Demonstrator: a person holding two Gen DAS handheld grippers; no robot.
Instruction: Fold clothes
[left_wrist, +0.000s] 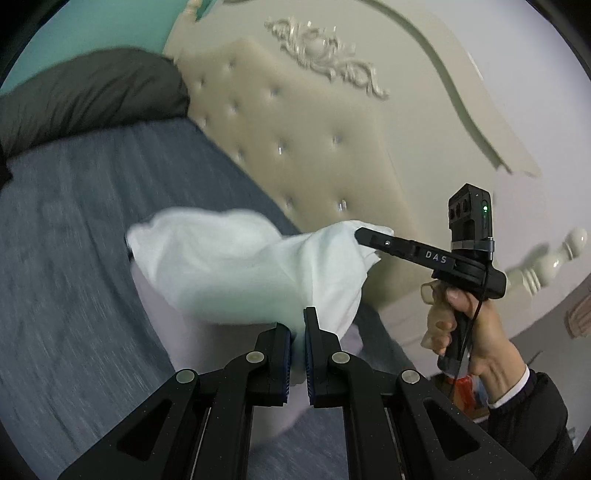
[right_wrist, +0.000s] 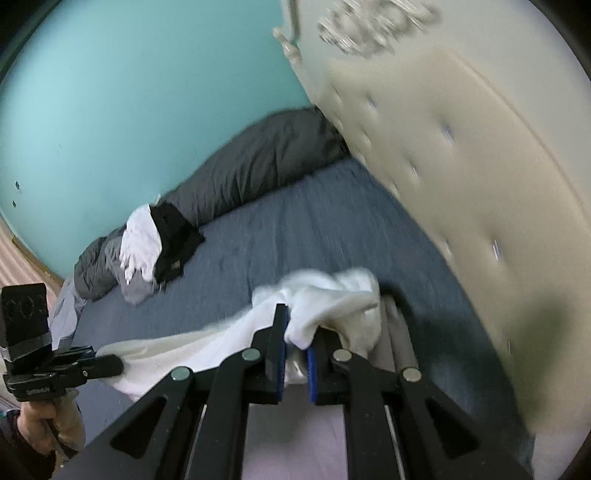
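- Holding the white garment (left_wrist: 236, 266) in the air above the blue bedsheet (left_wrist: 74, 258), we have it strung between both tools, clear of the mattress except where its lower part hangs out of sight.
- Our left gripper (left_wrist: 297, 354) has its blue-padded fingers pressed together on a lower edge of the cloth; our right gripper (right_wrist: 295, 350) is likewise clamped on a bunched fold of it.
- From the left wrist view, the right tool's tip bites one corner near the tufted headboard (left_wrist: 303, 140), with the right hand (left_wrist: 465, 332) squeezing the handle.
- Both views are streaked with blur, so we judge the garment is mid-swing; whether we are spreading it flat or carrying one edge over onto another, the pictures do not settle.
- To do this well, we keep both clamps firm and the span between them taut, so the cloth hangs without twists.
- We keep the two held points level and lay the cloth onto open sheet, well apart from the dark duvet (right_wrist: 251, 173) and the heap of other clothes (right_wrist: 155, 243).
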